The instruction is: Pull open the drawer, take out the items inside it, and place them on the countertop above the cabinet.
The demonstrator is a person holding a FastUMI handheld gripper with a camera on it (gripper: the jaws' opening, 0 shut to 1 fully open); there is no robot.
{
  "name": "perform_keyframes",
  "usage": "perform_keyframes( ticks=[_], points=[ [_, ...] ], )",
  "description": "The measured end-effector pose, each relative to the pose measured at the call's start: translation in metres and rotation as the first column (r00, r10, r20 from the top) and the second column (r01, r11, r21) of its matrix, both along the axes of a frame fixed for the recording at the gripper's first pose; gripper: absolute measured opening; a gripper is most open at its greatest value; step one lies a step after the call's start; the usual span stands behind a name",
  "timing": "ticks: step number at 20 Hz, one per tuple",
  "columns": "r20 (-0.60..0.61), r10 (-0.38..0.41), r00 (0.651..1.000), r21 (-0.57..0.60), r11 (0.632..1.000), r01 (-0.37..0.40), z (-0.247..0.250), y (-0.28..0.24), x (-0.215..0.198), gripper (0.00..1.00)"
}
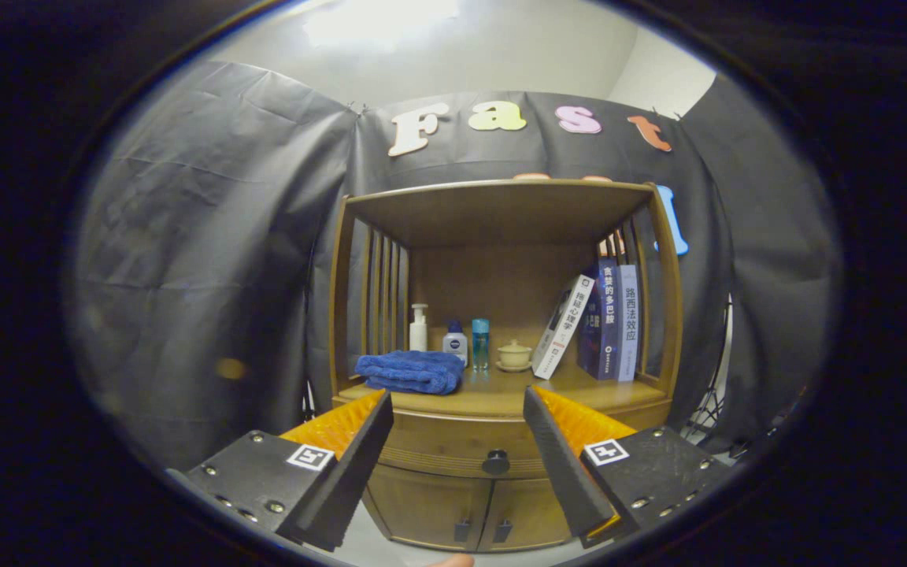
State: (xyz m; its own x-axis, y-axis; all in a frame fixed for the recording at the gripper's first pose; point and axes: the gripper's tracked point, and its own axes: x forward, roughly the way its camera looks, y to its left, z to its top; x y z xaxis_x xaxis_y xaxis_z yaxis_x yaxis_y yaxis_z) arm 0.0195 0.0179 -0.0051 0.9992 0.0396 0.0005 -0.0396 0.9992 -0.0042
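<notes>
Gripper (457, 421) held wide open, nothing between fingers, well short of cabinet (501, 441). Drawer (453, 441) seen shut, just beyond fingertips; dark round knob (495, 461) sits between fingers, lower down. Two small doors (461, 516) seen below drawer. Countertop (501, 394) above carries folded blue towel (412, 371), bottles (454, 340), lidded cup (514, 353), books (607, 319). Step judged: approach, pull not yet begun. Next move judged: fingers to be lowered, advanced, closed around knob, then drawn straight back.
</notes>
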Motion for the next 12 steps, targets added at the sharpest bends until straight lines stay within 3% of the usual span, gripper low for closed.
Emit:
perform_keyframes(
  ticks=[6, 12],
  points=[
    [-0.015, 0.021, 1.000, 0.024, 0.999, -0.021, -0.020, 0.005, 0.030, 0.99],
    [-0.137, -0.009, 0.991, 0.074, 0.997, 0.020, -0.079, 0.003, 0.076, 1.00]
  ],
)
